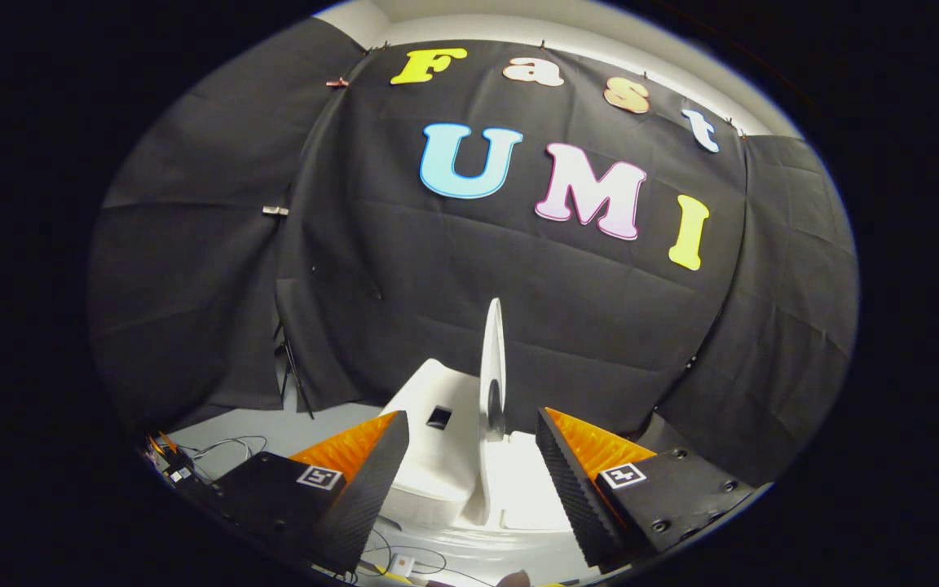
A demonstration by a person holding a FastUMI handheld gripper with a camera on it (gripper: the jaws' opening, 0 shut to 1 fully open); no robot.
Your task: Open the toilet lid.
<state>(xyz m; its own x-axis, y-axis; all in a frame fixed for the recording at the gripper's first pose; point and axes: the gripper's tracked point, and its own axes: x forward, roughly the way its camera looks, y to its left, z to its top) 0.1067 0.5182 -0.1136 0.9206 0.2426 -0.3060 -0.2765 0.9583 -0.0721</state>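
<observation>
Black cloth walls close off the booth on every side, with pale floor [249,428] and a few loose cables [217,448] showing past the left finger. Between the 2 fingers, and a little beyond their tips, stands the white toilet [437,456]. Its lid [492,367] appears raised — seen edge-on as a thin upright blade rising from the hinge end, with the seat and body spread below it.

The gripper [473,456] has its fingers spread wide, holding nothing; the lid's lower part sits in the gap between them without touching either one.

By my reading, the lifting step looks finished or very nearly so: the lid stands about vertical. What remains, if anything, is to nudge it past upright so it rests back and stays (whether it leans on a tank or the wall I cannot tell), then draw the gripper clear.

Hard to make out: the hinge itself, the dark oval patch on the lid's side, and the small dark square opening [439,417] on the toilet body — its purpose is unclear. The toilet's near rim is cut off below the fingers.
</observation>
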